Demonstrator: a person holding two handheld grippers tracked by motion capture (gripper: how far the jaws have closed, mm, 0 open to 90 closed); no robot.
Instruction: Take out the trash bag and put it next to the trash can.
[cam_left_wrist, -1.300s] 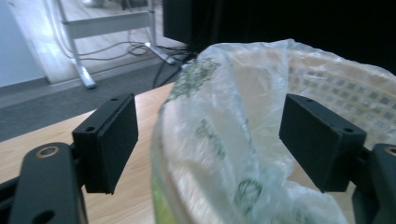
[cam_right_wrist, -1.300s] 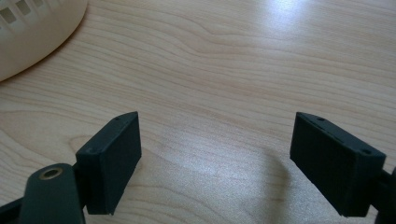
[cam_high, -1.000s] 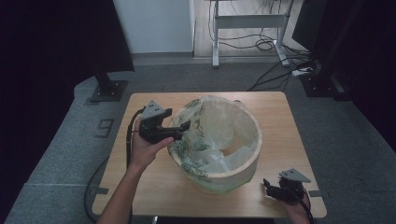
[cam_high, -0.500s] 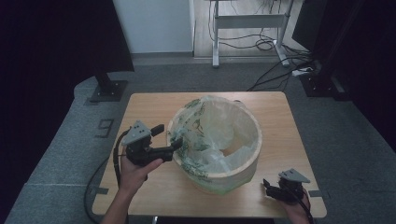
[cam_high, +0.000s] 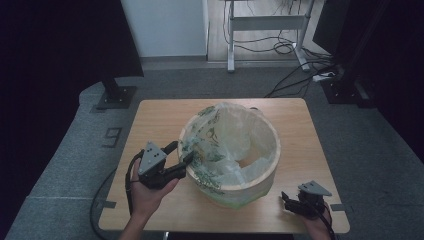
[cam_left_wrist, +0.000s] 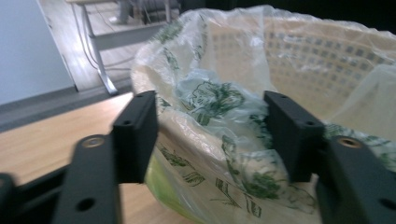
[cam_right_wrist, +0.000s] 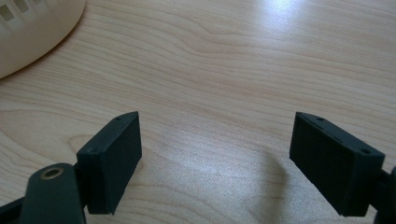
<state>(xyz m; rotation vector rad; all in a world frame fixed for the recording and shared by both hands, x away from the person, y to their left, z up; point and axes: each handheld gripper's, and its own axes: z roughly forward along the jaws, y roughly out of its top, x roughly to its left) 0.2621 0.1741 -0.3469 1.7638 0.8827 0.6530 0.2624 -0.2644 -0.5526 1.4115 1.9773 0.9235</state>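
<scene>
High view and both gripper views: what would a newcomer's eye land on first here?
First, the cream basket at the middle of the wooden table, lined with a translucent bag with green print folded over its rim. Next, the left claw, open at the basket's near-left rim with the bag's edge between its jaws. The right claw rests open near the table's front right corner, over bare wood.

Basket floor hidden under crumpled bag; contents unreadable. Basket's far base hidden behind own wall. In left gripper view, bag and basket blurred, print pattern soft, basket's right side cut by edge. In right gripper view, basket cut by top-left corner. Right hand and left forearm cut at bottom edge, near desk front edge.
</scene>
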